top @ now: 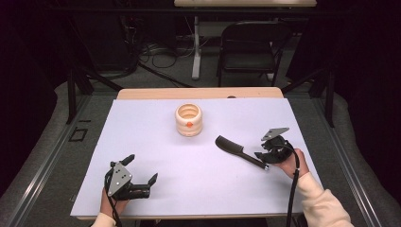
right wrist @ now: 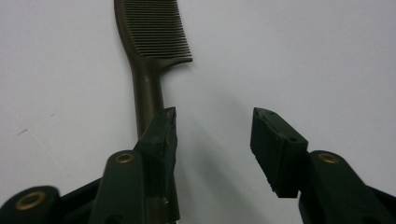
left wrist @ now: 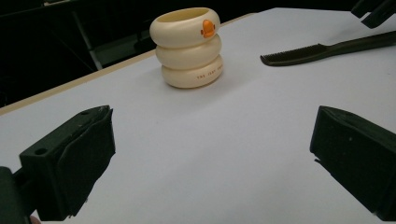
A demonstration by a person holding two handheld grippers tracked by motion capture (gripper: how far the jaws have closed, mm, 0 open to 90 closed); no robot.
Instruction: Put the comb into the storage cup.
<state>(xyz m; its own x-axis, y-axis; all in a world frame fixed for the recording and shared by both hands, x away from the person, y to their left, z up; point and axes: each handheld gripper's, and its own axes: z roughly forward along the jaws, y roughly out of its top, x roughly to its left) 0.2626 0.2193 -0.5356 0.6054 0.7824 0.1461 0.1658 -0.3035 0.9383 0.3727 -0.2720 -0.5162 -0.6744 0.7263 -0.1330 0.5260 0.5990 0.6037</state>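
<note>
1. Left tongs: nearest the person, resting low on the white sheet, jaws wide apart, nothing between them. The left gripper view confirms it: bare sheet between the two black pads.

2. Right tongs: jaws partly apart, not clamped on anything. In the right gripper view the comb lies just beside and partly under the left-hand jaw; its handle runs down behind that jaw, and the gap between the pads holds only sheet.

3. Comb position: flat on the sheet, handle end at the right tongs' tips, toothed head pointing away from them. From the left tongs it lies well ahead and off to the right.

4. Cup: cream, three stacked rings, orange mark, upright; beyond the comb's head and apart from it, well ahead of both tongs.

5. Step in hand, my reading: the right tongs are at the comb's handle with the grip not on. I cannot tell whether this is a release or an approach.

6. Next move, if a pick-up is meant: shift the right tongs sideways so the handle sits between the pads, then close. The handle is thin and lies flat, so the tips must go low.

7. View differences: the high view gives the full layout and both hands. The right gripper view alone shows the handle is off-centre to the jaws. The left gripper view shows small lettering on the cup's bottom ring, too small to read.
</note>
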